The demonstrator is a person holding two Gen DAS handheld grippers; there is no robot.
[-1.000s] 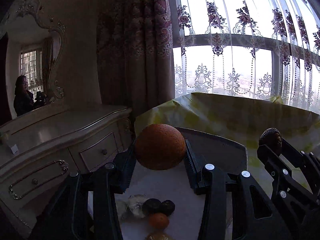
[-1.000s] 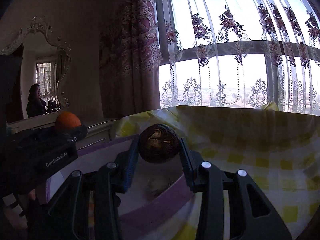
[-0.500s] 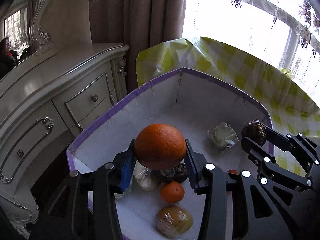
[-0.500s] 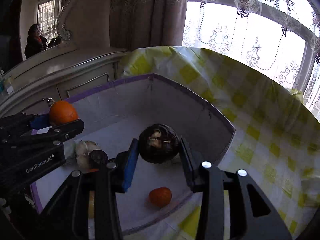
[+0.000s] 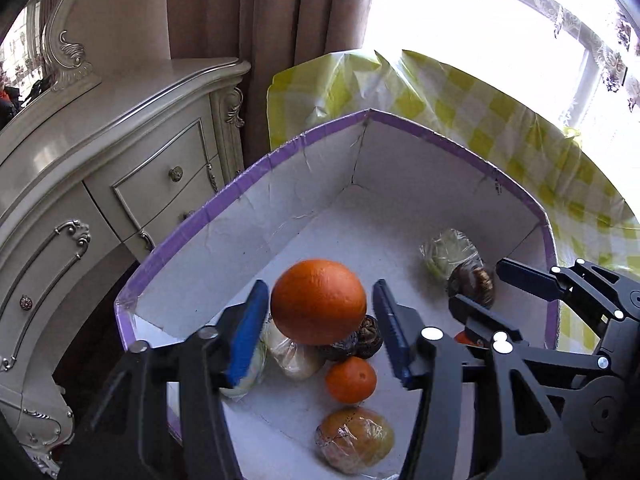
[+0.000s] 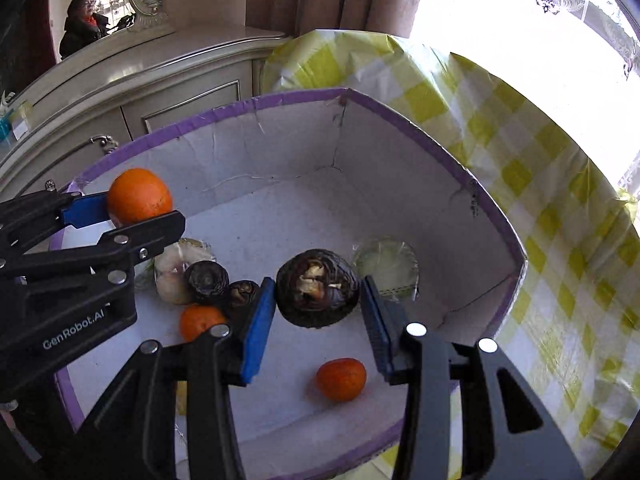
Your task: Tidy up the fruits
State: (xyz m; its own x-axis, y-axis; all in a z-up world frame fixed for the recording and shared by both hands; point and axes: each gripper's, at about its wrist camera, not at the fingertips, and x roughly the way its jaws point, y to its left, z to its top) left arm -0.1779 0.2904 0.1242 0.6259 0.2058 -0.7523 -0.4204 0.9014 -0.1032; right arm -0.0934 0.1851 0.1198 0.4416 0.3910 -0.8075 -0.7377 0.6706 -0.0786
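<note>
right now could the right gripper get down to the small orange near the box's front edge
Probably yes: the small orange lies alone just below the right gripper. But the jaws have just been opening, and the dark fruit between them is likely dropping first.

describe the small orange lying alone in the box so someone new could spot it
Find the white box with the purple rim on the yellow checked tablecloth. On its floor, near the front wall, lies a small orange fruit. It lies alone on bare floor, while the other small orange touches dark fruits.

A cream dresser point(image 5: 120, 152) stands beside a yellow-checked tablecloth point(image 6: 540, 152) and curtains point(image 5: 280, 20).
</note>
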